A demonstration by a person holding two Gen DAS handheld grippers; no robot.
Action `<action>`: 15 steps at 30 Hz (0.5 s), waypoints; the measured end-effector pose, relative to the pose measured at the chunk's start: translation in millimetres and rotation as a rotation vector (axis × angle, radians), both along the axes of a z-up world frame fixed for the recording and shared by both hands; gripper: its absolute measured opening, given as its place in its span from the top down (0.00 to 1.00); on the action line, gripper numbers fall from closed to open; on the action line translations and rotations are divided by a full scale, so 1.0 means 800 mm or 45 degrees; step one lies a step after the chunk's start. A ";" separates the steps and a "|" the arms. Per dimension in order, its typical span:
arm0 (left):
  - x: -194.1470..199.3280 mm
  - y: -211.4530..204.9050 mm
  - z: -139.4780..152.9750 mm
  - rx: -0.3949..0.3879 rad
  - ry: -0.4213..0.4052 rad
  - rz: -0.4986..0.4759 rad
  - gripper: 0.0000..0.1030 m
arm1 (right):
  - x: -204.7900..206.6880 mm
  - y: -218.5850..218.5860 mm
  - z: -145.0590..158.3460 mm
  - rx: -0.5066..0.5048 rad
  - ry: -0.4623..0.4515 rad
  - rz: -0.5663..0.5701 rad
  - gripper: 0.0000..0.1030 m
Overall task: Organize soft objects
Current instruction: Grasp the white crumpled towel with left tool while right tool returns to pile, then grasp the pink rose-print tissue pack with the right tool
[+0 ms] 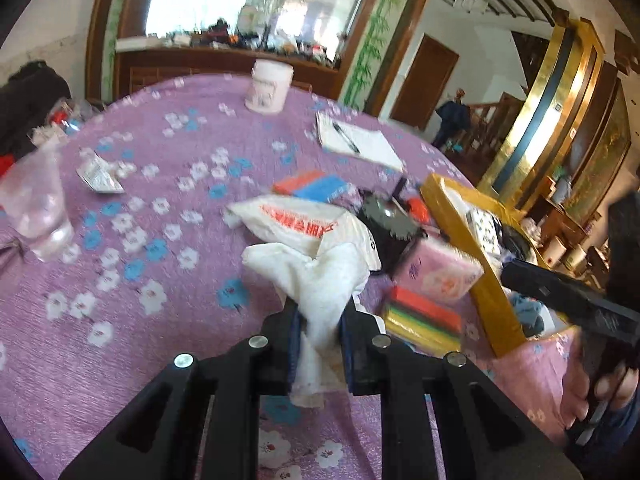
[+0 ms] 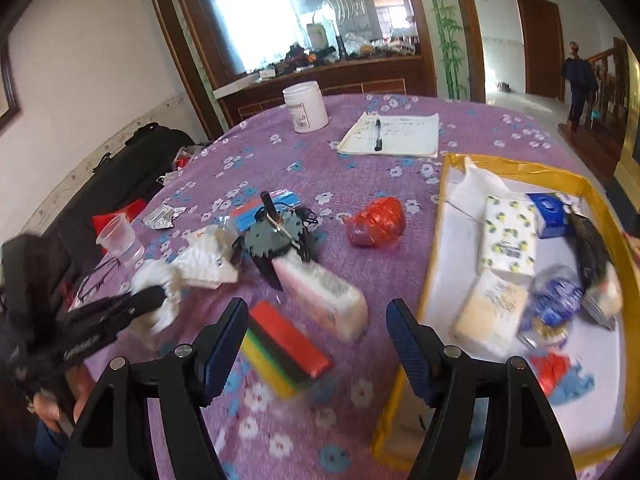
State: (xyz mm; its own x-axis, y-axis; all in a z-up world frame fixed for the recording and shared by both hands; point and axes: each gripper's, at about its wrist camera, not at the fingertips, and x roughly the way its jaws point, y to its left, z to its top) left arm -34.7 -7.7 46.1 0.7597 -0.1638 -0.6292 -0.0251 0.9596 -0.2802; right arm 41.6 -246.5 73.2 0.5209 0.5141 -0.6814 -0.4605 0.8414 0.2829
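1. White cloth (image 1: 320,292) is pinched tight in my left gripper (image 1: 320,344), just above the purple tablecloth (image 1: 120,320).
2. Right gripper (image 2: 316,344) gapes wide and empty over what looks like a sponge stack (image 2: 288,352), pretty blurry.
3. Yellow-rimmed tray (image 2: 436,240) sits just beside it.

Motion-blurred sponge stack (image 2: 286,354); tray (image 2: 434,280) corner cut off at the frame's edge

My left gripper (image 1: 320,320) tilts downward, jaws clamped on a bunched white cloth (image 1: 320,280) that sticks out ahead of them. My right gripper (image 2: 318,344) also tilts downward, jaws spread wide with nothing pressed between them. A hand (image 2: 60,400) grips the left handle.
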 end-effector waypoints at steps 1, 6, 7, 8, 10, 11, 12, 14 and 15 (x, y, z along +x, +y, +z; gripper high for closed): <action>-0.001 0.001 0.002 0.004 -0.012 0.007 0.84 | 0.013 0.005 -0.002 0.008 0.013 -0.012 0.27; -0.005 0.012 0.005 -0.024 -0.033 0.038 0.84 | 0.027 0.038 -0.021 -0.088 0.043 0.024 0.27; -0.006 0.013 0.006 -0.030 -0.036 0.042 0.84 | 0.018 0.047 -0.024 -0.084 0.065 0.087 0.27; -0.006 0.014 0.007 -0.032 -0.038 0.045 0.84 | 0.008 0.055 -0.025 -0.047 0.093 0.164 0.26; -0.006 0.015 0.007 -0.038 -0.041 0.049 0.84 | -0.014 0.063 -0.021 0.061 0.142 0.331 0.26; -0.007 0.016 0.008 -0.043 -0.043 0.048 0.84 | -0.021 0.064 -0.018 0.076 0.141 0.373 0.26; -0.007 0.016 0.008 -0.045 -0.047 0.051 0.84 | -0.026 0.065 -0.016 0.060 0.126 0.382 0.26; -0.010 0.018 0.010 -0.050 -0.062 0.056 0.84 | -0.027 0.063 -0.012 -0.019 0.070 0.327 0.26; -0.011 0.019 0.012 -0.052 -0.073 0.061 0.84 | -0.024 0.061 -0.012 -0.058 0.044 0.295 0.26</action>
State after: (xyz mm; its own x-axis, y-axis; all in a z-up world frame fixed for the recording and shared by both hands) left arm -43.8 7.6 55.5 0.8020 -0.1512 -0.5778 -0.0535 0.9453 -0.3216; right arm 22.2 -197.6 63.3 0.3685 0.5855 -0.7221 -0.6333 0.7267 0.2660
